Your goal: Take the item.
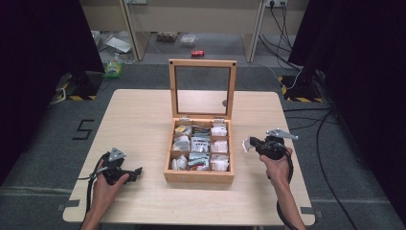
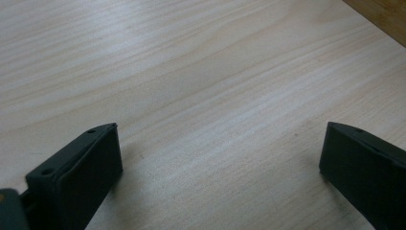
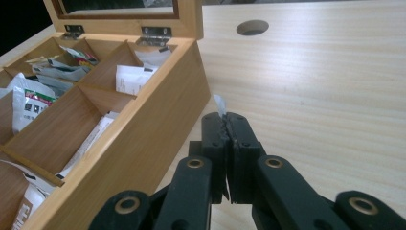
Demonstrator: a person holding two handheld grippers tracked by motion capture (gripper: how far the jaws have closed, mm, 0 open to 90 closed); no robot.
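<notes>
**Packet pinched beside the box**

We hold the right gripper (image 1: 252,142) just right of the open box (image 1: 199,175), fingers pinching a small white packet (image 1: 246,144) that points toward the box. Its compartments hold more packets. Our left gripper (image 1: 135,171), fingers spread, rests left of the box on the worktop (image 1: 139,115).

A compartmented box (image 1: 199,175) sat mid-bench (image 1: 139,120), its lid (image 1: 202,88) raised at the far side and packets (image 1: 200,144) in its compartments; the left gripper (image 1: 136,172) lay left, the right gripper (image 1: 248,144) right.
</notes>
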